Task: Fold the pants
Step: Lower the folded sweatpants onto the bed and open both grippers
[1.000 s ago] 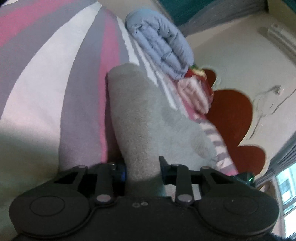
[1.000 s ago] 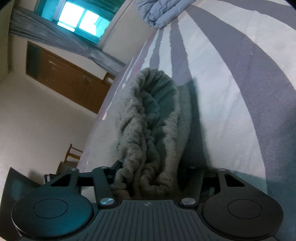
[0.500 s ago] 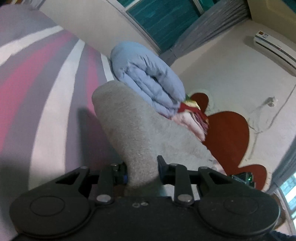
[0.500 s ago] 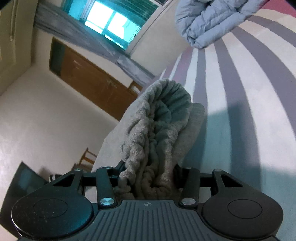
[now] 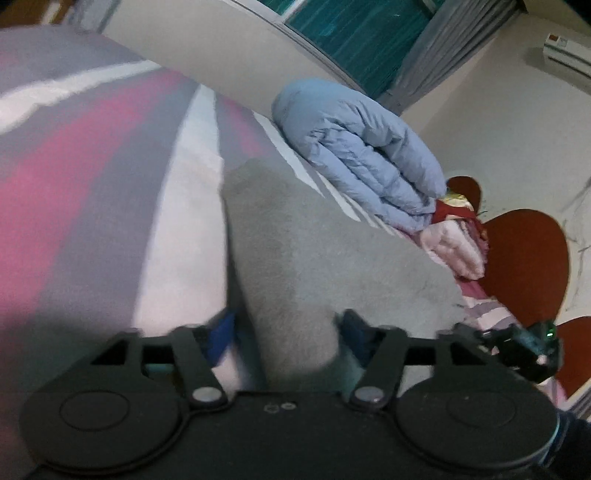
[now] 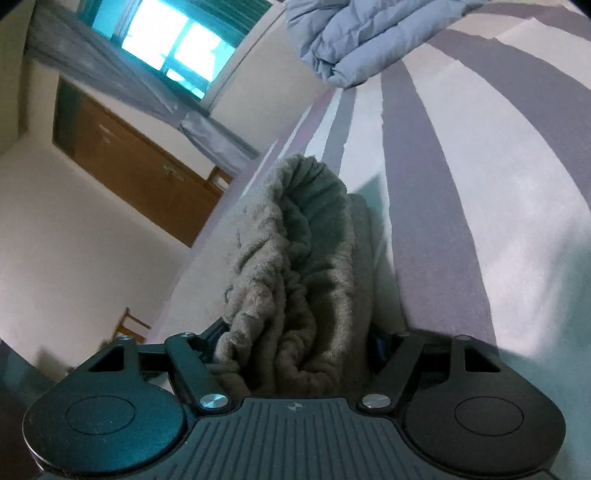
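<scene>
The grey fleece pants (image 5: 314, 254) lie over the striped bedspread (image 5: 110, 206). My left gripper (image 5: 286, 332) is shut on a smooth flat edge of the pants, which spreads away ahead of the fingers. My right gripper (image 6: 295, 347) is shut on the bunched, gathered waistband of the pants (image 6: 295, 266), which rises in thick folds between the jaws. The fingertips of both grippers are hidden by the cloth.
A folded light blue quilt (image 5: 362, 155) lies on the bed ahead, also in the right wrist view (image 6: 362, 33). Pink folded bedding (image 5: 454, 243) sits beside it near the red headboard (image 5: 524, 258). A wooden door (image 6: 140, 166) and a window (image 6: 177, 48) are beyond the bed edge.
Both grippers lifted the pants off the bed half a second ago and have come back down lower, nearer the bedspread. Both still hold the cloth.
</scene>
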